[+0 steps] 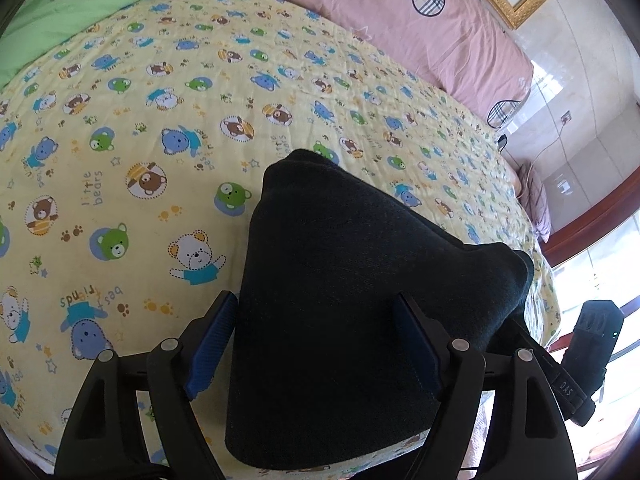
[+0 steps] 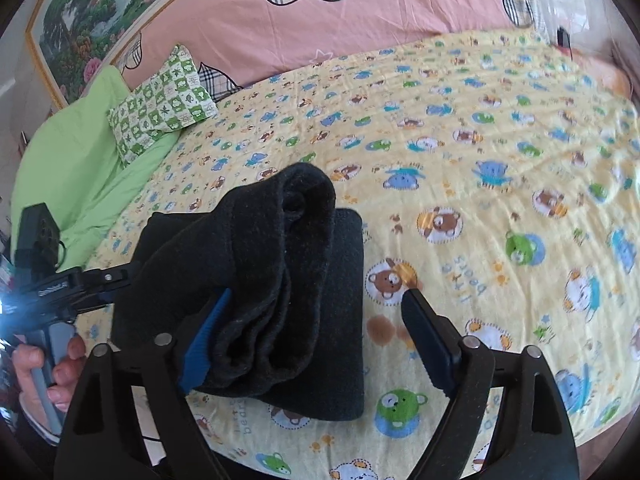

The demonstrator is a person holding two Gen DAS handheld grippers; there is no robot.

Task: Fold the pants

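Left wrist view: the left gripper (image 1: pixel 316 344) has its 2 blue-padded fingers spread wide on either side of the dark pants (image 1: pixel 352 292), which lie folded into a compact bundle on the bed (image 1: pixel 132 128) with its yellow bear-print cover. The fingers do not visibly press the fabric. In the right wrist view, the right gripper (image 2: pixel 316 340) is also spread wide, its left pad touching the edge of the rolled upper layers of the pants (image 2: pixel 272 280), its right pad apart over bare cover. The bundle sits near the bed's front edge. A pink quilt (image 2: pixel 360 12) and a green checked pillow (image 2: pixel 160 104) lie at the far side.
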